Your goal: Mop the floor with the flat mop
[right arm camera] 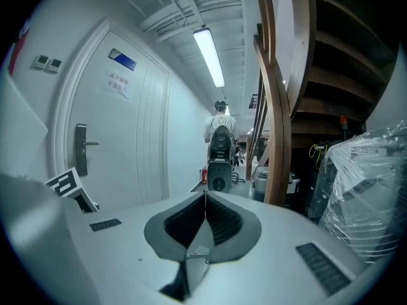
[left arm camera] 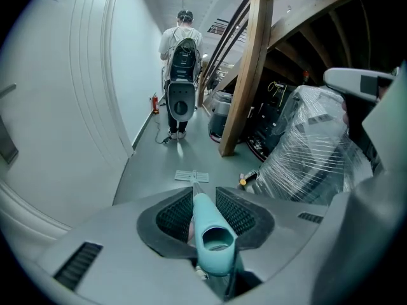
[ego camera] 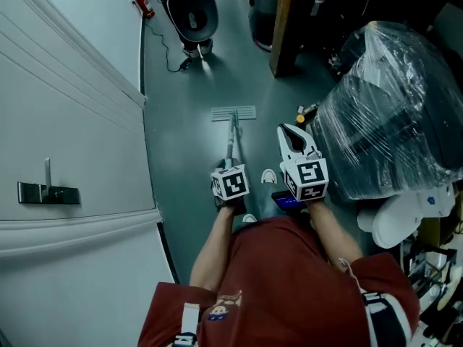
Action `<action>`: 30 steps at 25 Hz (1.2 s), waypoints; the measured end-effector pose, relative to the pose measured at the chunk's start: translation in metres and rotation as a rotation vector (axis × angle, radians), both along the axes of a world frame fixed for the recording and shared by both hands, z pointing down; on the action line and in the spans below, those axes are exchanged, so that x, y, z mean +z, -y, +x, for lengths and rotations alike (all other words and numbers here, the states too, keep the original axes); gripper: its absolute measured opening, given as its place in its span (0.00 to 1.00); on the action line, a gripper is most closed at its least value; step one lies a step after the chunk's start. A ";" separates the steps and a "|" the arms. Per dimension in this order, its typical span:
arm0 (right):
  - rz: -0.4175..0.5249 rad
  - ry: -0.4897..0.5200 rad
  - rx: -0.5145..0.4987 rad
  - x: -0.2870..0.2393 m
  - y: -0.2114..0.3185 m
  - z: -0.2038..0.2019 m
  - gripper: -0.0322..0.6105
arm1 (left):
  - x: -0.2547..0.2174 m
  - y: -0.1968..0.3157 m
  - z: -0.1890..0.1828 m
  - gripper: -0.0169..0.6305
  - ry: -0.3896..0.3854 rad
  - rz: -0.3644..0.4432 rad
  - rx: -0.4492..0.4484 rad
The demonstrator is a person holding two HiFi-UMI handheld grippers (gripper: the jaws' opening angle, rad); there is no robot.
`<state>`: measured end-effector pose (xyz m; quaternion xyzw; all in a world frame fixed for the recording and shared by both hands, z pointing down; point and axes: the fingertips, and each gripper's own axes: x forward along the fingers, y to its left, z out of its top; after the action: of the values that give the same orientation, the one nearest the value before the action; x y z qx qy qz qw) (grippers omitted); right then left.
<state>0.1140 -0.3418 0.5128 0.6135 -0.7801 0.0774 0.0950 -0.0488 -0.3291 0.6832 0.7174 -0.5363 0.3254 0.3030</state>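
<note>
The flat mop stands on the grey floor in the corridor; its pale head (ego camera: 234,113) lies flat ahead of me and its handle (ego camera: 231,142) slopes back to my left gripper (ego camera: 228,166), which is shut on the handle's light blue grip (left arm camera: 210,237). In the left gripper view the mop head (left arm camera: 191,175) shows small on the floor beyond the jaws. My right gripper (ego camera: 293,137) hangs beside the mop, to its right, jaws closed together with nothing between them (right arm camera: 205,199), pointing down the corridor.
A white door with a handle (ego camera: 45,191) fills the left. A plastic-wrapped bulky load (ego camera: 394,114) crowds the right. A wooden post (ego camera: 284,26) and a bin (ego camera: 263,9) stand ahead. A person with a backpack machine (left arm camera: 182,75) stands farther down the corridor. Small items (ego camera: 305,112) lie by the wrapped load.
</note>
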 end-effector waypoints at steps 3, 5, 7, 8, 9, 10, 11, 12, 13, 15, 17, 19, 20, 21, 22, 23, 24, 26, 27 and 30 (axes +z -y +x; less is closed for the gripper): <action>0.006 0.002 0.018 0.001 -0.031 -0.003 0.08 | 0.000 -0.026 -0.003 0.22 -0.014 0.006 0.005; 0.008 0.025 0.028 0.002 -0.053 -0.008 0.08 | 0.000 -0.047 -0.009 0.22 -0.014 0.005 0.007; -0.002 0.042 0.026 0.003 -0.076 -0.019 0.08 | 0.002 -0.069 -0.018 0.22 -0.012 -0.008 0.008; -0.009 0.039 0.021 0.003 -0.086 -0.026 0.08 | 0.002 -0.080 -0.025 0.22 -0.010 -0.015 0.008; -0.016 0.029 0.015 0.003 -0.095 -0.032 0.08 | 0.002 -0.090 -0.031 0.22 -0.008 -0.018 0.009; -0.018 0.016 0.006 0.002 -0.103 -0.038 0.08 | 0.001 -0.098 -0.035 0.22 -0.005 -0.018 0.009; -0.009 0.005 -0.005 -0.001 -0.110 -0.042 0.08 | 0.000 -0.106 -0.039 0.22 -0.004 -0.018 0.008; 0.009 -0.001 -0.016 -0.006 -0.116 -0.046 0.08 | 0.000 -0.113 -0.041 0.22 -0.005 -0.018 0.005; 0.031 -0.003 -0.026 -0.011 -0.122 -0.049 0.08 | -0.001 -0.120 -0.041 0.22 -0.008 -0.020 0.003; 0.057 -0.013 -0.043 -0.017 -0.131 -0.054 0.08 | -0.003 -0.131 -0.040 0.22 -0.014 -0.020 0.000; 0.063 -0.029 -0.058 -0.019 -0.140 -0.058 0.08 | -0.005 -0.140 -0.039 0.22 -0.016 -0.019 -0.003; 0.064 -0.039 -0.068 -0.018 -0.151 -0.059 0.08 | -0.007 -0.151 -0.037 0.22 -0.017 -0.017 -0.006; 0.068 -0.039 -0.071 -0.018 -0.157 -0.057 0.08 | -0.008 -0.156 -0.035 0.22 -0.020 -0.013 -0.007; 0.072 -0.038 -0.073 -0.018 -0.163 -0.055 0.08 | -0.009 -0.161 -0.032 0.22 -0.023 -0.009 -0.008; 0.077 -0.037 -0.075 -0.019 -0.170 -0.052 0.08 | -0.010 -0.166 -0.029 0.22 -0.023 -0.007 -0.010; 0.082 -0.034 -0.076 -0.020 -0.177 -0.049 0.08 | -0.011 -0.171 -0.026 0.22 -0.021 -0.006 -0.013; 0.086 -0.029 -0.079 -0.020 -0.185 -0.044 0.08 | -0.011 -0.179 -0.024 0.22 -0.015 -0.008 -0.017; 0.090 -0.019 -0.078 -0.019 -0.205 -0.032 0.08 | -0.009 -0.198 -0.017 0.22 0.003 -0.015 -0.026; 0.088 -0.017 -0.074 -0.017 -0.215 -0.025 0.08 | -0.009 -0.208 -0.014 0.22 0.011 -0.018 -0.029; 0.068 -0.004 -0.073 -0.010 -0.243 -0.008 0.08 | -0.009 -0.237 -0.004 0.22 0.020 -0.021 -0.037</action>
<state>0.1059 -0.0985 0.5030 0.5878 -0.8039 0.0463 0.0783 -0.0530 -0.0917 0.6738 0.7010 -0.5489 0.3324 0.3111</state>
